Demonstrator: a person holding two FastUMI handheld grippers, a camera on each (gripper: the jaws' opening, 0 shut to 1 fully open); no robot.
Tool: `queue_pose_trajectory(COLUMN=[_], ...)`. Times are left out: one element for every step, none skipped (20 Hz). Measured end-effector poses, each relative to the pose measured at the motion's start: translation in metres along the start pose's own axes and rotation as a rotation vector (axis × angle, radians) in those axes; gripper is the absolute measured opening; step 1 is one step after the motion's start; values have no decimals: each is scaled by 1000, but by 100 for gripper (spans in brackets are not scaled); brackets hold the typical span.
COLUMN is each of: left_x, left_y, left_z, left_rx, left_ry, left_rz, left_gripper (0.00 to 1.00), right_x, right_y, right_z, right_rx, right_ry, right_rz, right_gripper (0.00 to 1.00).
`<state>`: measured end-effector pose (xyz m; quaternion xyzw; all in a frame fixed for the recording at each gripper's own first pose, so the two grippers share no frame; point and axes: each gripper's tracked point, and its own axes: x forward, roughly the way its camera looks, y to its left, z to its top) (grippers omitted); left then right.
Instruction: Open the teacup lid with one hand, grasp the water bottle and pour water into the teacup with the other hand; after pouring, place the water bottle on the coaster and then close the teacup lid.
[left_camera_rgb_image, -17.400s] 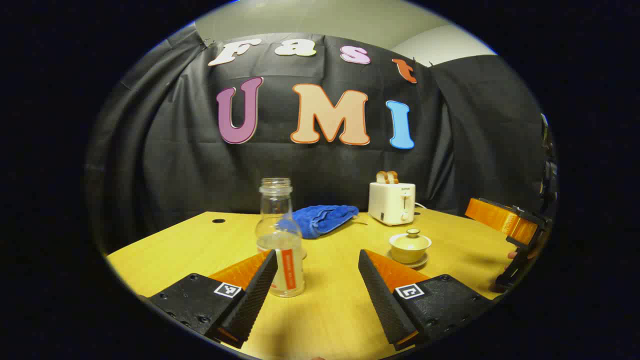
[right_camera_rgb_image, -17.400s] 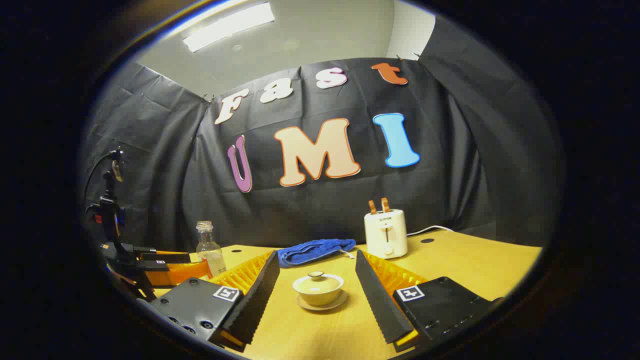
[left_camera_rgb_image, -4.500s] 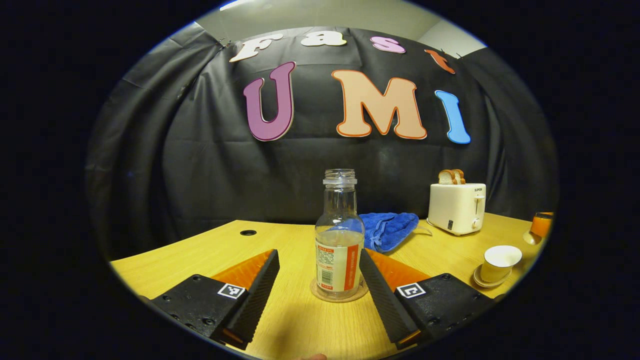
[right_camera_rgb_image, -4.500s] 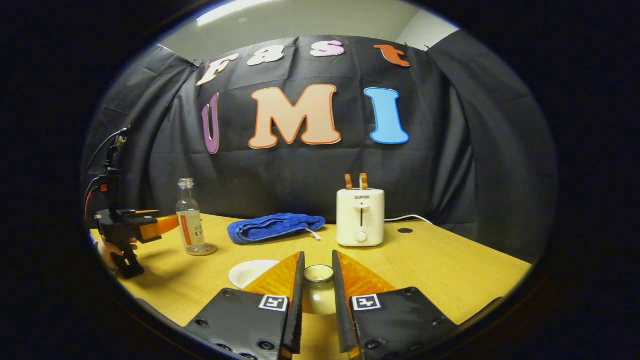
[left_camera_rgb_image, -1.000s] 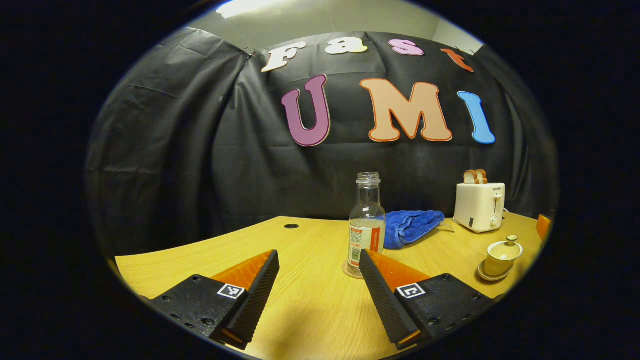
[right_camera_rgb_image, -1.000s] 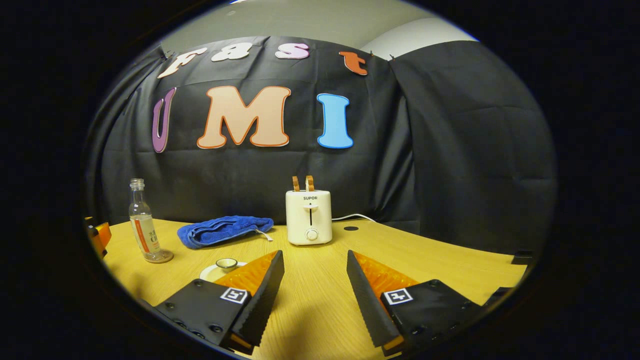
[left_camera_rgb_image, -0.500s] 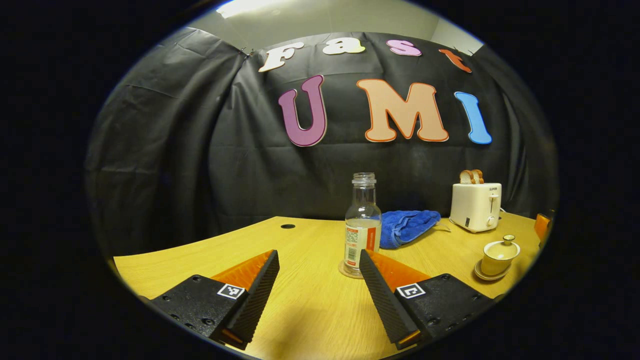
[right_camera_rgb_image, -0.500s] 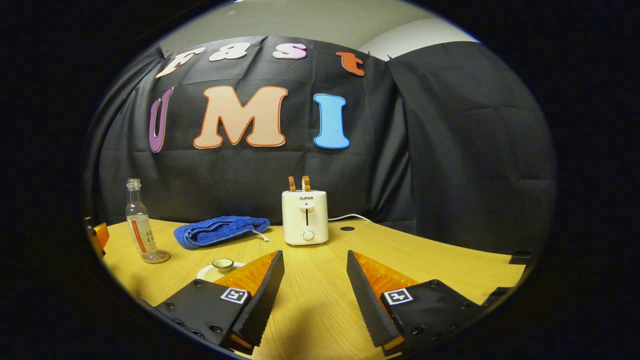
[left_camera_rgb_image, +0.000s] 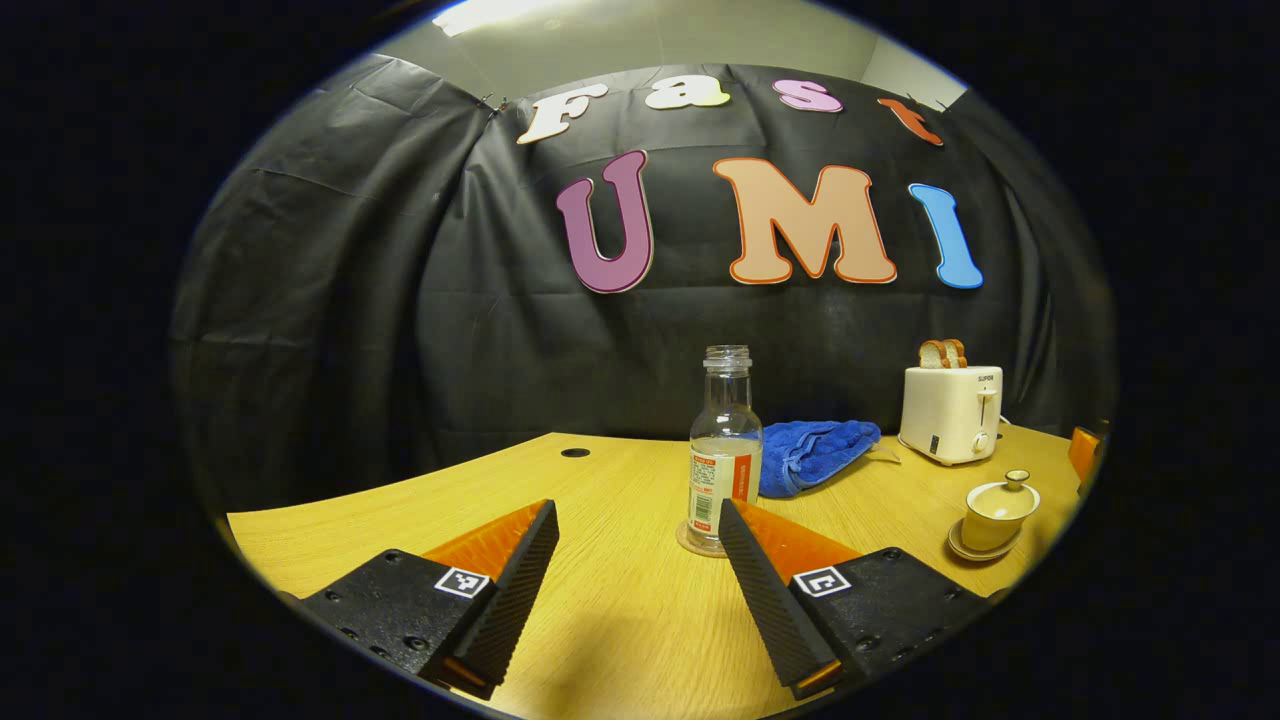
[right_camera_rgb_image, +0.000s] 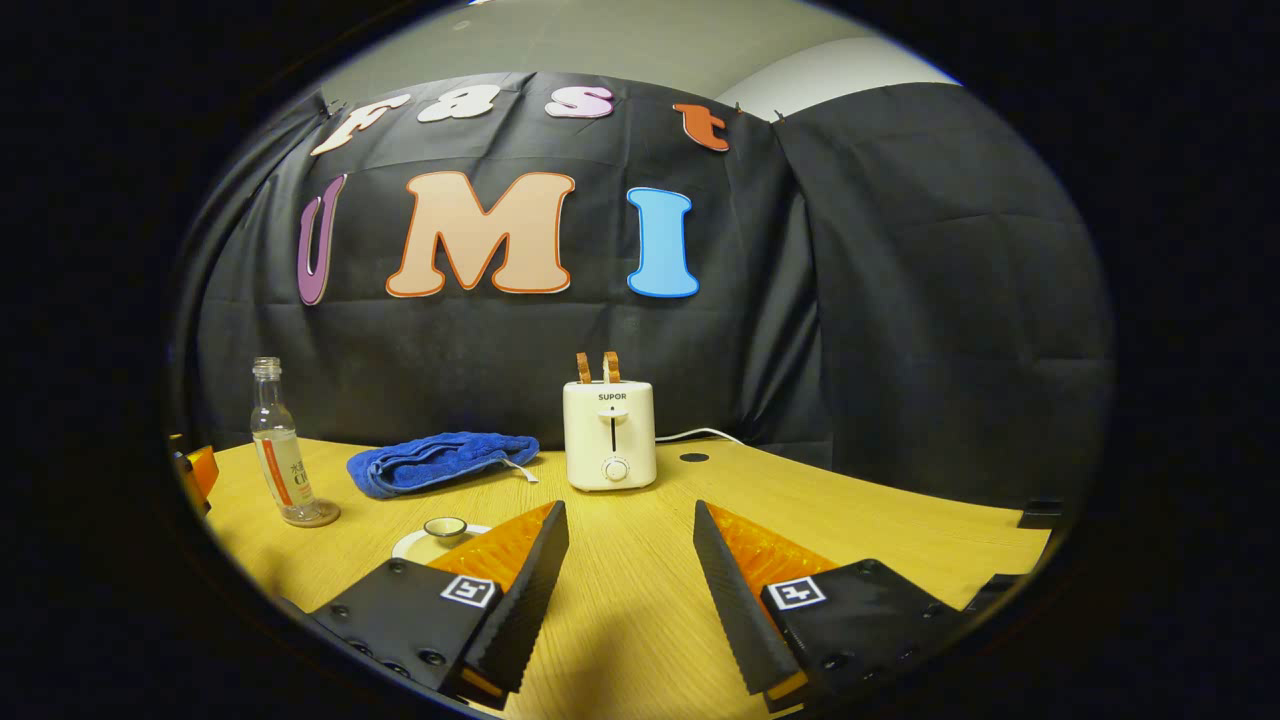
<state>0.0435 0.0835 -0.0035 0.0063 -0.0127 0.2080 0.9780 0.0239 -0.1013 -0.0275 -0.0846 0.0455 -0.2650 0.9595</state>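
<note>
Standing on coaster (left_camera_rgb_image: 702, 545): water bottle (left_camera_rgb_image: 725, 450), upright
Left gripper (left_camera_rgb_image: 636, 590): wide, empty
Right gripper (right_camera_rgb_image: 628, 590): wide, empty
Lidded teacup (left_camera_rgb_image: 998, 508): whole in left gripper view (right gripper view: half hidden behind finger)

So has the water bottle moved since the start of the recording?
Yes. The water bottle now stands on the coaster, left of the blue towel, not overlapping it.

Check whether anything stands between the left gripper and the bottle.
Nothing visible does. In the left gripper view the left gripper is open, with bare table running from its fingers to the bottle, which stands upright on the coaster. The towel lies behind the bottle; the teacup sits off to the side.
</note>
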Motion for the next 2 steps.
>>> queue_pose_trajectory(left_x=[0,-1], left_y=[0,0], left_z=[0,0], left_rx=[0,0], left_ry=[1,0], left_rz=[0,0], left_gripper=[94,94], right_x=[0,0], right_y=[0,0], right_z=[0,0], right_rx=[0,0], right_ry=[0,0], right_rz=[0,0], right_gripper=[77,77])
